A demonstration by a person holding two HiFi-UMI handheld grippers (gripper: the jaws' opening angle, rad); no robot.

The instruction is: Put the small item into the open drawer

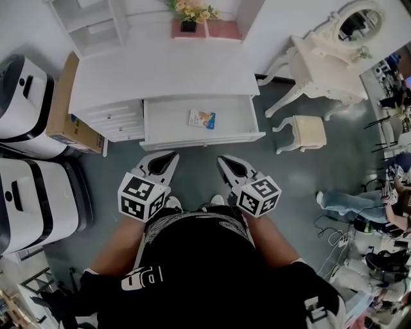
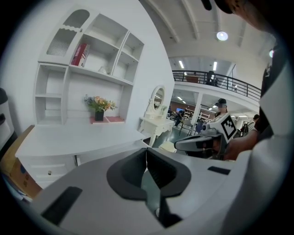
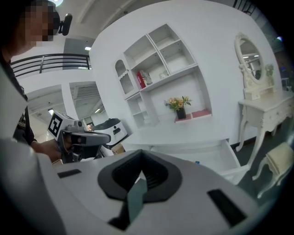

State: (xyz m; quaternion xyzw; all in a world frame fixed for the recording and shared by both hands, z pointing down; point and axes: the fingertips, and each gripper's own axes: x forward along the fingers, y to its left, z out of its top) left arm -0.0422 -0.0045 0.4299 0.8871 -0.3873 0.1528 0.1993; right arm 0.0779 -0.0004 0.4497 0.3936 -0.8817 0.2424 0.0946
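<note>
A white drawer point(image 1: 205, 139) stands pulled out from the desk front, and a small blue-and-white packet point(image 1: 201, 118) lies flat on its floor. In the head view both grippers hover over the grey floor just short of the drawer front, close to my body. My left gripper point(image 1: 169, 156) has its jaws together with nothing in them; they also meet in a line in the left gripper view point(image 2: 146, 153). My right gripper point(image 1: 223, 160) is shut and empty too. The right gripper view shows the drawer point(image 3: 216, 153) ahead, beyond the closed jaws.
The white desk point(image 1: 160, 71) carries a shelf hutch and a flower pot point(image 1: 189, 16) at the back. A cardboard box point(image 1: 61, 106) and white machines point(image 1: 26, 128) stand left. A vanity table point(image 1: 327, 58) and stool point(image 1: 302, 132) stand right, with people beyond.
</note>
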